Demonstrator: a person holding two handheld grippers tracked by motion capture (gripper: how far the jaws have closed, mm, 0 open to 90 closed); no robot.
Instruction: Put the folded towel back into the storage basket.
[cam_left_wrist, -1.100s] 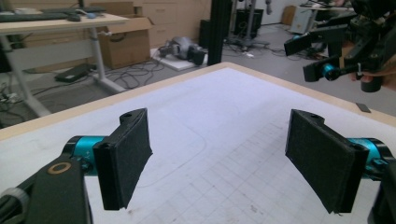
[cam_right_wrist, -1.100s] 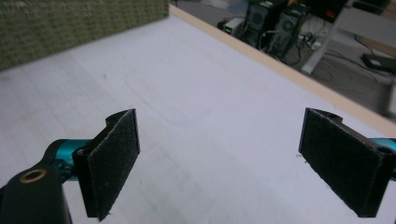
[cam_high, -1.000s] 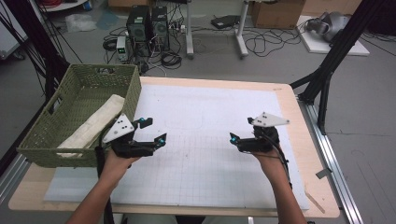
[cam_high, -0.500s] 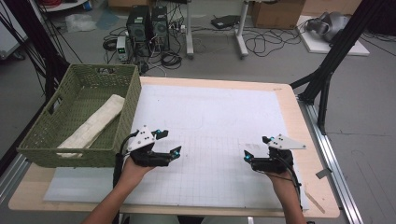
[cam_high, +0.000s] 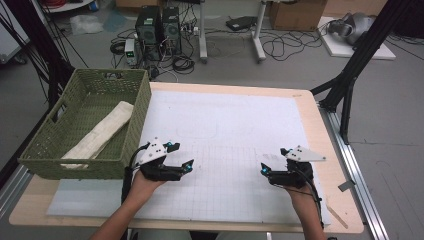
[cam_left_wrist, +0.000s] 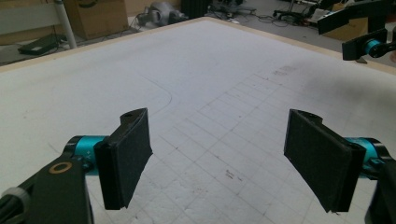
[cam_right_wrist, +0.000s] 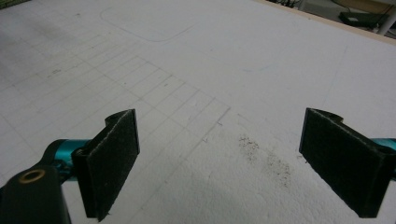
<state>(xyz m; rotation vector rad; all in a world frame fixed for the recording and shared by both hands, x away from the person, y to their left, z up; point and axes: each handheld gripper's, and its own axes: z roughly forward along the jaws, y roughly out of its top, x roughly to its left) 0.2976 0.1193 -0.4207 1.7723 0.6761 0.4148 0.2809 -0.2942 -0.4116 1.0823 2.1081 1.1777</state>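
Basket (cam_high: 80, 107) with rolled towel (cam_high: 100, 134) sits beside left tongs (cam_high: 180, 156).

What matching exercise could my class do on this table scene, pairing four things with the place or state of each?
Column one:
1. rolled cream towel
2. green woven basket
3. left gripper
4. right gripper

Column two:
A. stands at the table's left edge
B. jaws open, low over the white gridded mat, near its right side
C. lies inside the basket
D. jaws open, low over the mat, just right of the basket

Pairs: 1-C, 2-A, 3-D, 4-B
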